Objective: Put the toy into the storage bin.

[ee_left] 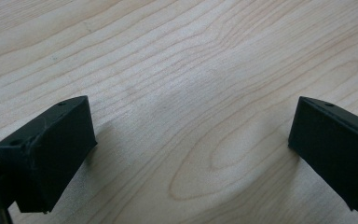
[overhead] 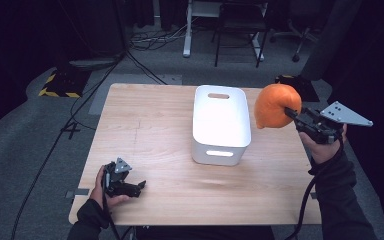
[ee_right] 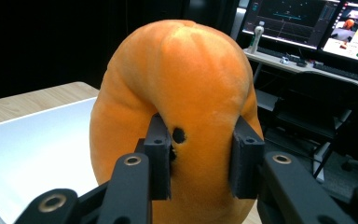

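Note:
An orange plush pumpkin [overhead: 275,106] hangs in the air to the right of a white bin [overhead: 221,125]. My right gripper [overhead: 291,113] is shut on it from the right. In the right gripper view both black pads [ee_right: 160,161] press into the pumpkin's soft side [ee_right: 182,84], with the white bin [ee_right: 32,144] below and to the left. My left gripper [overhead: 141,186] rests near the table's front left corner, held by a hand. In the left gripper view its two jaws stand wide apart over bare wood, with nothing between the left gripper [ee_left: 191,149] fingertips.
The wooden table [overhead: 150,130] stands on grey carpet. Cables, a black-and-yellow striped base [overhead: 60,85] and chair and desk legs lie beyond the far edge. In the right gripper view, monitors [ee_right: 303,23] and a desk sit behind the pumpkin.

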{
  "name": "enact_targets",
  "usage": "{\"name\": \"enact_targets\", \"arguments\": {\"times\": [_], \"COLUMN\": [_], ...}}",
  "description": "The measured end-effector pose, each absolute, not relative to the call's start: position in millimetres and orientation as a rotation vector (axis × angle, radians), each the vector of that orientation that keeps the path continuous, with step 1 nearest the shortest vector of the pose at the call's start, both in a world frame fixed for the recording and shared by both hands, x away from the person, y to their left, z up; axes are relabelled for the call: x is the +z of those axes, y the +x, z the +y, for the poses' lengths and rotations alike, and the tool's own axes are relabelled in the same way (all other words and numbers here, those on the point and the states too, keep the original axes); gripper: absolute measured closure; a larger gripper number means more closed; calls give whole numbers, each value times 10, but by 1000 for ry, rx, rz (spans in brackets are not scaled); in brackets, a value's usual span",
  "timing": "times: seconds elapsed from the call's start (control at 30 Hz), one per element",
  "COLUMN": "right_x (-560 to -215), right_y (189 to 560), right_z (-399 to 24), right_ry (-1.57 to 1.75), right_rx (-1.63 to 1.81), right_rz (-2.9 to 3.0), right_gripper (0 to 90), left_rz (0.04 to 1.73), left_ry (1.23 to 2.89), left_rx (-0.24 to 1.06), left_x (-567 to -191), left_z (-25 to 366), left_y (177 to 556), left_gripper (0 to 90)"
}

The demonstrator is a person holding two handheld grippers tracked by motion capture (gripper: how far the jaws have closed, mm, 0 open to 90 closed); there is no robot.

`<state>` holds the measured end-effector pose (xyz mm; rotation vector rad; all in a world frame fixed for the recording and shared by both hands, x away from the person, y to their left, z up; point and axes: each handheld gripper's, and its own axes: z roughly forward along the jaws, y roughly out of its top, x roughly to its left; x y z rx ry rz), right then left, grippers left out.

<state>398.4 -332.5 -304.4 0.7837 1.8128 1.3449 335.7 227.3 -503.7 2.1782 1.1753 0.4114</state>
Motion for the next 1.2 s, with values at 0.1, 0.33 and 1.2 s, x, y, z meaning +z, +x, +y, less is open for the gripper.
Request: {"name": "enact_targets", "arguments": {"times": [0.1, 0.33, 1.2], "right_x": [-2999, -2909, -2978], "right_y": [3993, 4006, 4094], "right_z": [-3273, -3120, -2556], "right_ry": [771, 734, 643], "right_rx": [1347, 1374, 1425], "right_rz": [1814, 1823, 1924], "right_gripper": [659, 659, 659], "left_rz": [1175, 1175, 1175], "left_ry": [2178, 2178, 2178], "left_rx": [411, 411, 412], "left_x": [-5037, -5037, -5037], "left_z": [2273, 2273, 2273], "left_y": [3357, 3357, 3357], "left_gripper": [6, 6, 6]}}
